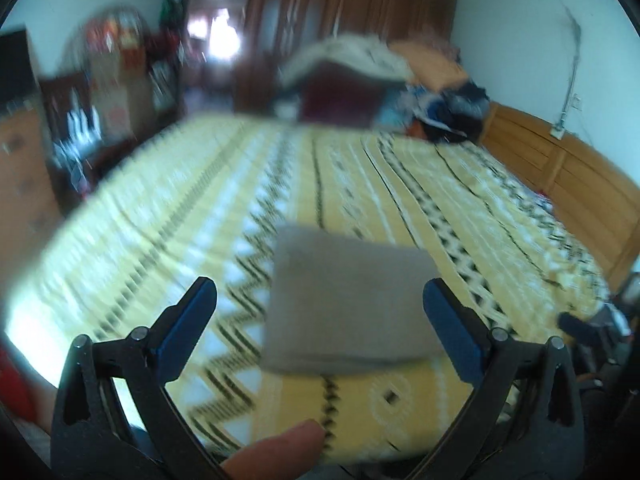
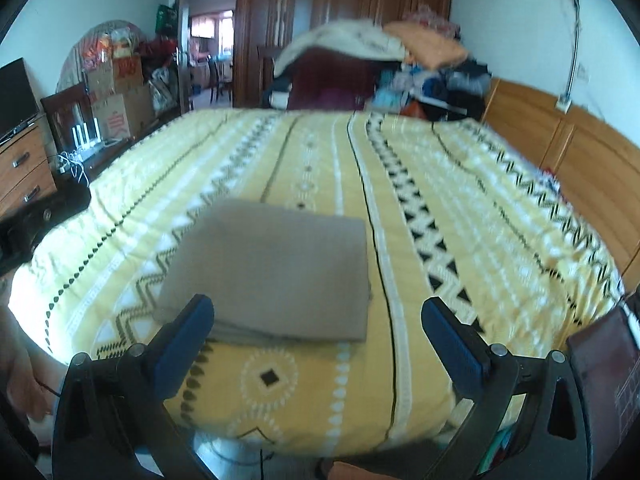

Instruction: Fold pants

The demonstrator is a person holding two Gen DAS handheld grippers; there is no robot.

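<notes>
The grey-brown pants [image 1: 348, 304] lie folded into a flat rectangle on the yellow patterned bedspread [image 1: 168, 216], near the bed's front edge. In the left wrist view, which is blurred, my left gripper [image 1: 320, 300] is open above the near side of the bed, and the folded pants show between its blue pads without touching them. In the right wrist view the same pants [image 2: 276, 276] lie left of centre on the bedspread [image 2: 460, 208]. My right gripper [image 2: 318, 316] is open and empty, with its left pad [image 2: 180, 336] just in front of the pants' near edge.
A pile of clothes and bedding [image 2: 400, 68] covers the far end of the bed. A wooden headboard [image 2: 568, 148] runs along the right side. A dresser with a television [image 2: 20, 148] and stacked boxes [image 2: 116, 96] stand on the left. A fingertip [image 1: 276, 452] shows at the bottom.
</notes>
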